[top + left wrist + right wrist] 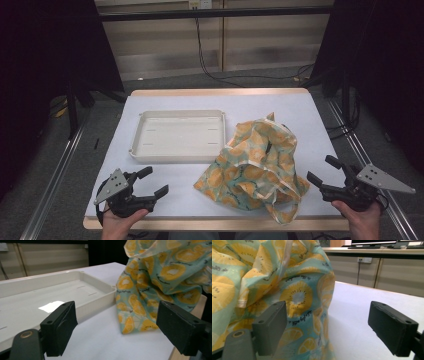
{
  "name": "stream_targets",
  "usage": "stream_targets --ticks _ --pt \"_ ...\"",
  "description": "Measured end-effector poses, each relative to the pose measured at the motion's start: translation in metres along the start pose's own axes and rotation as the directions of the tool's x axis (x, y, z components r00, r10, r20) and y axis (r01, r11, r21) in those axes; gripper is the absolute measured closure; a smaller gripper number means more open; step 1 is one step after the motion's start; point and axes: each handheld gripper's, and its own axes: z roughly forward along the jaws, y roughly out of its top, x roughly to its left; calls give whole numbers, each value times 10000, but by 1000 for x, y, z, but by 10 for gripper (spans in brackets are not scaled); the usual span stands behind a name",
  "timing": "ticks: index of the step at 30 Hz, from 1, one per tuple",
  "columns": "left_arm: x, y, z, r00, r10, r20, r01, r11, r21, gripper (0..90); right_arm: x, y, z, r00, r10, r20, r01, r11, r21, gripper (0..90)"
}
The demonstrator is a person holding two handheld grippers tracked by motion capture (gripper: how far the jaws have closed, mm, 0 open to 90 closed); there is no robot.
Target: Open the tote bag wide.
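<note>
One white tray [177, 136] sits bare on my worktop [310, 120]; the crumpled fruit-print bag [255, 162] just beside it runs far-to-near, handle toward me. Left gripper [150, 182] and right gripper [325, 170] jaws spread, holding nothing.

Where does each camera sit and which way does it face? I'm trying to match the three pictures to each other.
High view: above the person's side, looking forward and down on the table; both hands show, with left gripper and right gripper.
Left gripper view: rides the left gripper, facing the white tray and fruit-print cloth bag.
Right gripper view: rides the right gripper, facing the bag.
All three views share the bag.
</note>
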Motion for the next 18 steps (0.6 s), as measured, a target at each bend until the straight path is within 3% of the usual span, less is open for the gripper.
stream_targets --ticks 3,9,11,13,18 --pt "-1 1 2 10000 -4 -41 4 9999 118 169 1 1 0 10000 -7 -51 7 10000 45 155" --pt "-8 1 11 9980 201 600 -222 9992 345 236 0 5 1 9989 215 -406 -213 9998 44 236" --pt "-12 1 12 9975 367 610 -396 9981 475 258 0 7 0 9985 300 -460 -298 9995 53 246" --pt "-14 2 12 9958 383 828 -424 9979 483 270 1 9 1 9983 105 -569 -99 9999 104 270" --pt "-16 7 14 9958 356 846 -398 9980 482 332 5 12 3 9940 187 -1074 -167 9997 203 326"
